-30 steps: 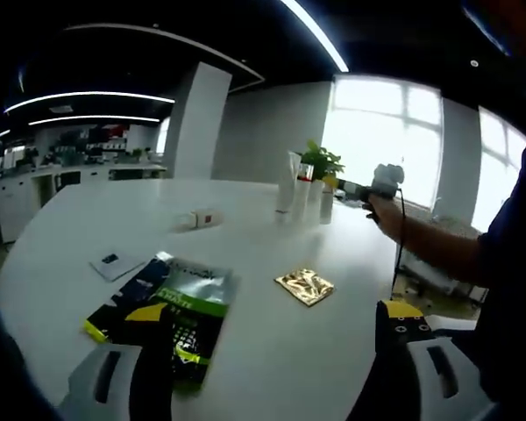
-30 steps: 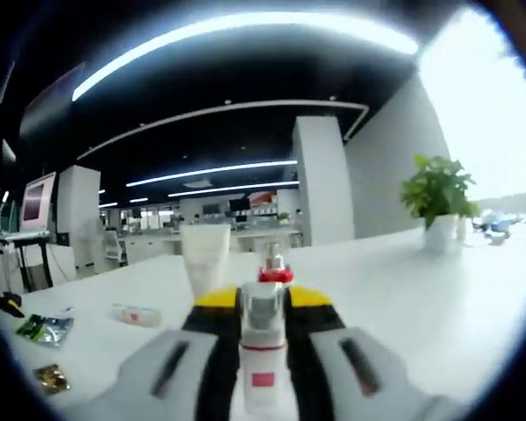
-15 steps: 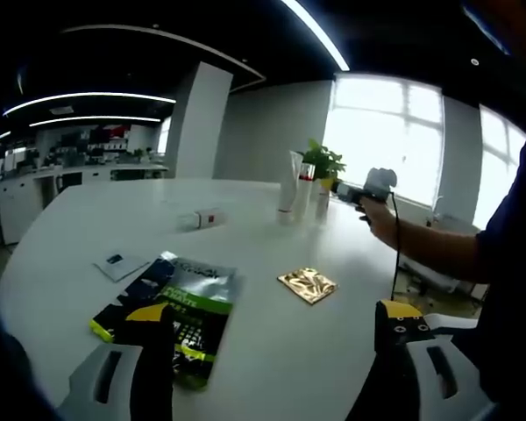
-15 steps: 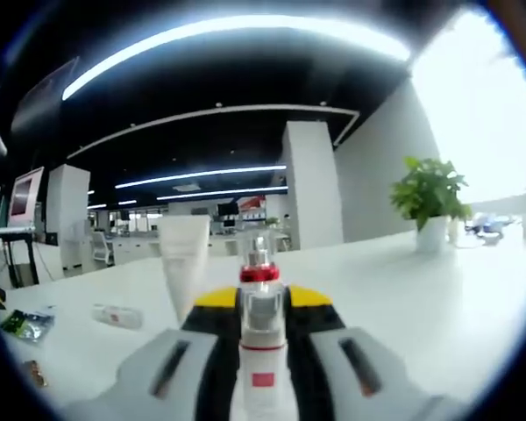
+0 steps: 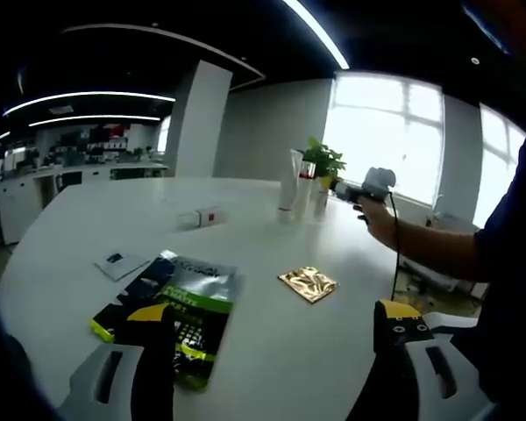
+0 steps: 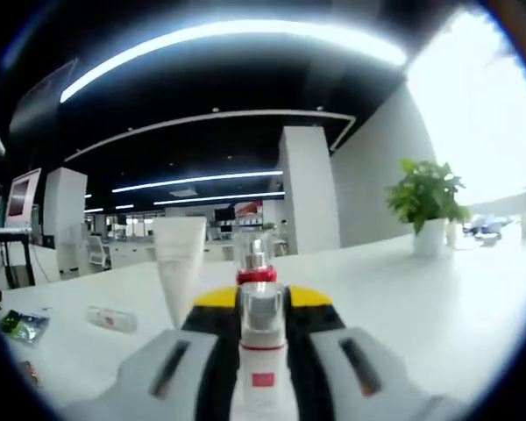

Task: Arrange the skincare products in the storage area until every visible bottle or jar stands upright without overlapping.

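Risk: small bottle (image 6: 261, 351) could tip against the white tube (image 6: 181, 263) just beyond it if released off-plumb. Right gripper (image 6: 261, 373) fingers clenched on the bottle, upright. Left gripper (image 5: 272, 386) fingers spread wide, empty, over the surface (image 5: 272, 342) near the green packet (image 5: 180, 307).

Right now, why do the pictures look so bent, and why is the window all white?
Both views come through a fisheye lens, so straight ceiling lights curve. In the left gripper view the window is blown out to white, and the plant before it looks dim. In the right gripper view the same glare floods the right side, while the small bottle between the tongs sits so close it looks soft.
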